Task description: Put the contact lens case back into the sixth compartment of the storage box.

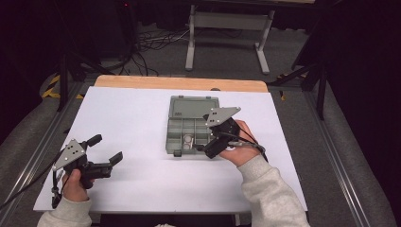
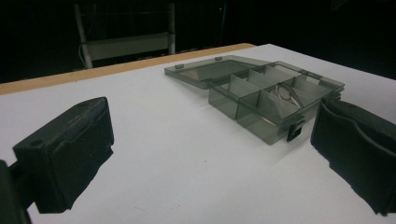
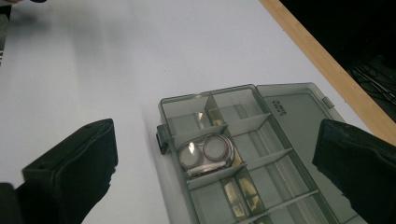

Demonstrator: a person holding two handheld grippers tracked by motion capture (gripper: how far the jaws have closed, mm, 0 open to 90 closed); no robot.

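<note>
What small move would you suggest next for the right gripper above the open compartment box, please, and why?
Probably lower the right gripper straight down toward the two round silver discs in the translucent grey plastic compartment box: its jaws stand open above them, the lid lies flat open, and nothing is gripped yet.

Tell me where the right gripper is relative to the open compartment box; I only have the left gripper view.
Observer: The right gripper is at the box's near right corner with its jaws open, holding nothing.
Operator: I can see something metallic in one compartment. What is it?
Observer: The right gripper view shows two round silvery pieces side by side, in a compartment next to the latch side.
Operator: Is anything else in the box?
Observer: Yes. Small yellowish bits lie in the compartment next to that one. I cannot tell what they are.
</note>
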